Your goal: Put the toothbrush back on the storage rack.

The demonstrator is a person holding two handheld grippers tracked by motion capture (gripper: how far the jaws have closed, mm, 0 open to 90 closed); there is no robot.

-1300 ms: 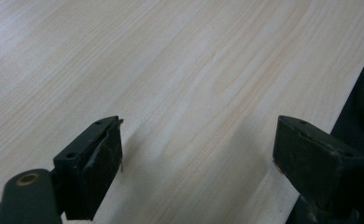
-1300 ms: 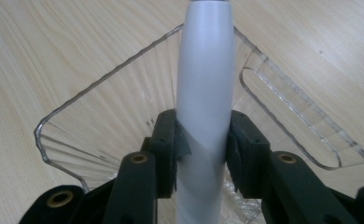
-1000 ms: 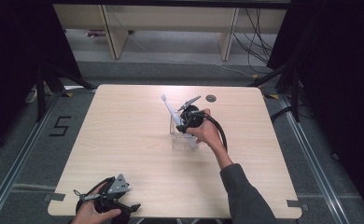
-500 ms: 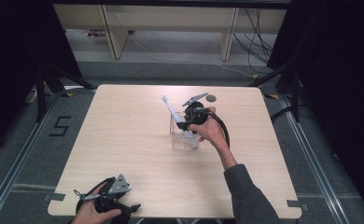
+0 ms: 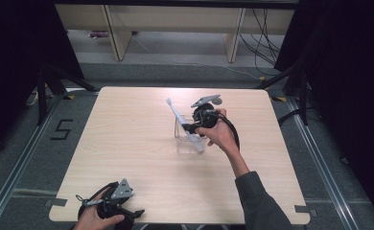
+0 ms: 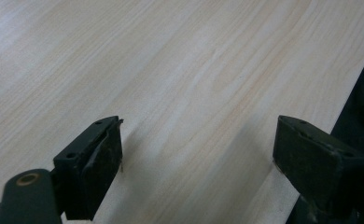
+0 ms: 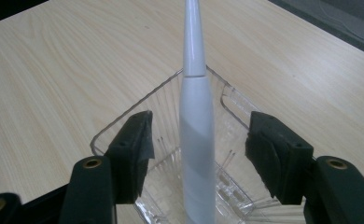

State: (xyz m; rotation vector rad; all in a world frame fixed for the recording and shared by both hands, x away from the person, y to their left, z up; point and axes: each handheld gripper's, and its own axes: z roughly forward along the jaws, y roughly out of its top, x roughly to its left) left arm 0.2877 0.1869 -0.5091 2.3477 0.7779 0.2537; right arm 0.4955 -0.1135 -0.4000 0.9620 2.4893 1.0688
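High view: right gripper (image 5: 189,127), held in the person's right hand (image 5: 218,135), sits slightly higher and farther from the near edge of the desk (image 5: 127,139) than in the frame a second earlier, and its jaws have just been opening; the white electric toothbrush (image 5: 184,125) now leans free in the clear plastic container (image 5: 187,141), its foot at the container's near right side and its slim head pointing toward the far left corner of the desk. Container and toothbrush stand a little right of the desk's middle, as before. Left gripper (image 5: 130,214) rests unmoved at the near edge toward the left corner, in the left hand (image 5: 96,220). Left gripper view: jaws stand wide apart over bare wood, nothing between them, with the desk's edge running behind the right-hand jaw. Right gripper view: jaws stand wide on either side of the toothbrush (image 7: 196,140), clear gaps showing between each pad and the white handle, so nothing is gripped; the handle rises centrally between them out of the ribbed container (image 7: 161,107), whose rim lies just beyond the jaw tips.
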